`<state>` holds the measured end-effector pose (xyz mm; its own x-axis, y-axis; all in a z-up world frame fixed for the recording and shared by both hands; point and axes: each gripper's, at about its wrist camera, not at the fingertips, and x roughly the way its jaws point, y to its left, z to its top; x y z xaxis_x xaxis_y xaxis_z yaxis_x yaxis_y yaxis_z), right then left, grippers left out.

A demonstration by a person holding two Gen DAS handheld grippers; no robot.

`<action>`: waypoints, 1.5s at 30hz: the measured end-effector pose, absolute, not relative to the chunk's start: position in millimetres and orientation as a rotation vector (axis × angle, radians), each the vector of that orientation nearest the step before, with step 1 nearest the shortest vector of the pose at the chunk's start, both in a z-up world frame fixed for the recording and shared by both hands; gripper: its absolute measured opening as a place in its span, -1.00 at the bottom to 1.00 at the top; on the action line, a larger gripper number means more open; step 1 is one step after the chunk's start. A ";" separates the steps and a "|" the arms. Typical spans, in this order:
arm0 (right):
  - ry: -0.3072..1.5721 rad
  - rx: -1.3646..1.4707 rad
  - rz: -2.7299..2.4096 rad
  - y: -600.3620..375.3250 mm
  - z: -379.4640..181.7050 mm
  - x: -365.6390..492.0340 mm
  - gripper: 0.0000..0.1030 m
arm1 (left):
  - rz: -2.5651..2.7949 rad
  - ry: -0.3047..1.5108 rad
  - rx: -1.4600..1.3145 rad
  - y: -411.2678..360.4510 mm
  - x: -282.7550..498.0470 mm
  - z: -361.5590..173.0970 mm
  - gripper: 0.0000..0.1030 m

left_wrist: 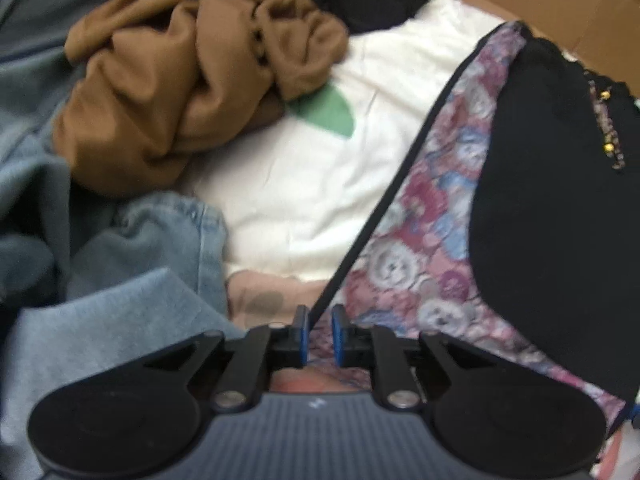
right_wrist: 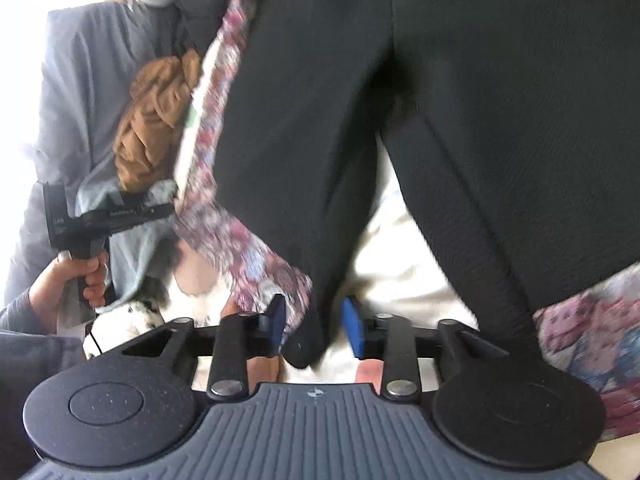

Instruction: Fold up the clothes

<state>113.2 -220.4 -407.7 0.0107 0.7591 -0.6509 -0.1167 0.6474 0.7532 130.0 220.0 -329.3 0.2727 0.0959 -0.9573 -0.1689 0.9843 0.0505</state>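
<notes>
A garment with a floral outside [left_wrist: 424, 216] and a black inside [left_wrist: 552, 208] stretches from lower centre to upper right in the left wrist view. My left gripper [left_wrist: 320, 336] is nearly closed, with the garment's dark-piped edge pinched between its blue pads. In the right wrist view the black side [right_wrist: 400, 100] fills the frame, with a floral strip [right_wrist: 224, 112] along its left. A black corner of it hangs between the fingers of my right gripper [right_wrist: 316, 328]. That corner touches the left pad [right_wrist: 278, 322], and a gap shows at the right pad [right_wrist: 354, 330].
A crumpled brown garment [left_wrist: 188, 76], blue denim [left_wrist: 160, 248], a grey-blue cloth [left_wrist: 32, 160] and a white cloth with a green patch [left_wrist: 304, 184] lie around. Cardboard [left_wrist: 560, 0] sits at the upper right. A hand [right_wrist: 80, 280] holds the left gripper's handle.
</notes>
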 end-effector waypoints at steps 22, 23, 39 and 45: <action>1.166 0.518 0.509 -297.9 -366.4 147.3 -0.32 | -0.069 1.092 0.012 138.6 239.2 -323.7 -0.53; 1.160 0.516 0.493 -301.1 -366.8 147.8 -0.32 | -0.071 1.093 0.021 136.3 243.6 -326.4 -0.53; 1.094 0.489 0.297 -349.6 -368.2 154.3 -0.12 | -0.010 1.136 0.038 132.2 298.0 -377.5 -0.58; 1.087 0.471 0.278 -354.2 -369.2 158.0 -0.12 | 0.014 1.141 0.050 145.9 298.6 -380.8 -0.52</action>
<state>158.0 -354.2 -369.2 0.4441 0.4403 -0.7803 0.0114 0.8681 0.4963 298.6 145.9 -380.8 0.4166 0.0367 -0.9083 0.0149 0.9988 0.0471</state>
